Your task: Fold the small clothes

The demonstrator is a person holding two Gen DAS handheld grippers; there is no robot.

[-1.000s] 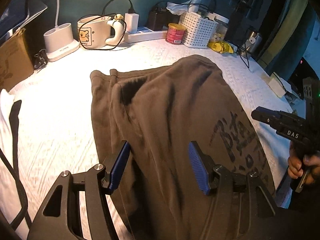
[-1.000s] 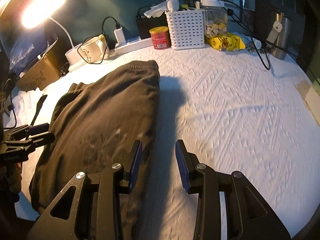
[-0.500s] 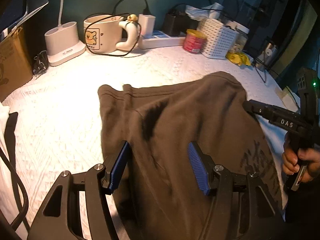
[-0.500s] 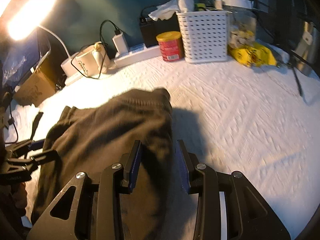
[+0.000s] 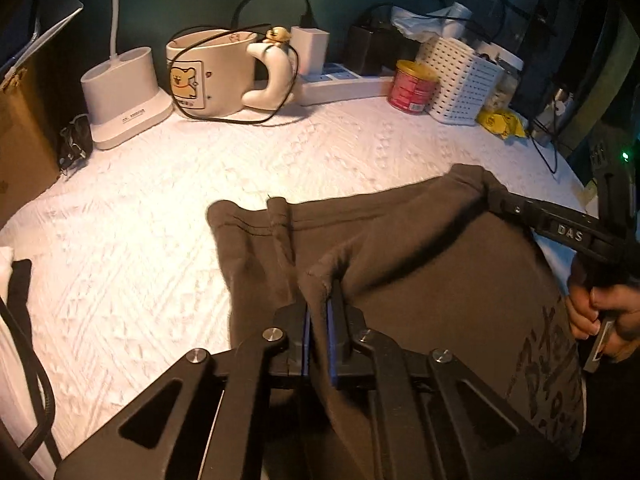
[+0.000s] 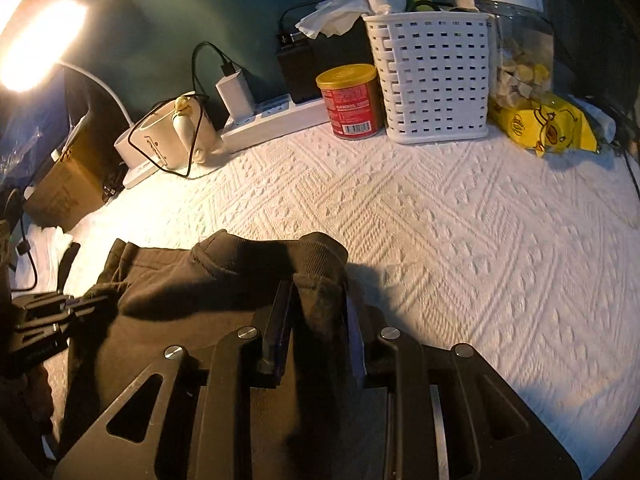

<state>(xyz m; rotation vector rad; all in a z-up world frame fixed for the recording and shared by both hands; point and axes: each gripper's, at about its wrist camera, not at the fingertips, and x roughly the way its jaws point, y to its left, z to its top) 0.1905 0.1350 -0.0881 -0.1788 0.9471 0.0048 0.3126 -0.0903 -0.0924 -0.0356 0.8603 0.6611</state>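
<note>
Both my claws, left (image 5: 318, 330) and right (image 6: 316, 316), have just closed onto the shorts (image 5: 420, 264) hem at 12 o'clock; folding has barely begun.

Both tools are built alike: matte black plastic frames with long triangular cut-outs on either side and round silver screw heads at the pivots behind the fingers. The left gripper (image 5: 318, 312) has blue rubber pads (image 5: 306, 330) lining the inner faces of its black fingers. The right gripper (image 6: 316, 308) carries the same dark blue pads (image 6: 276, 320), with scuffed, dusty arms behind them. Seen from the left wrist, the right tool's side bears white letters reading "DAS", and a small green light glows on the block above it. The person's right hand (image 5: 604, 316) is bare, with no sleeve showing.
</note>
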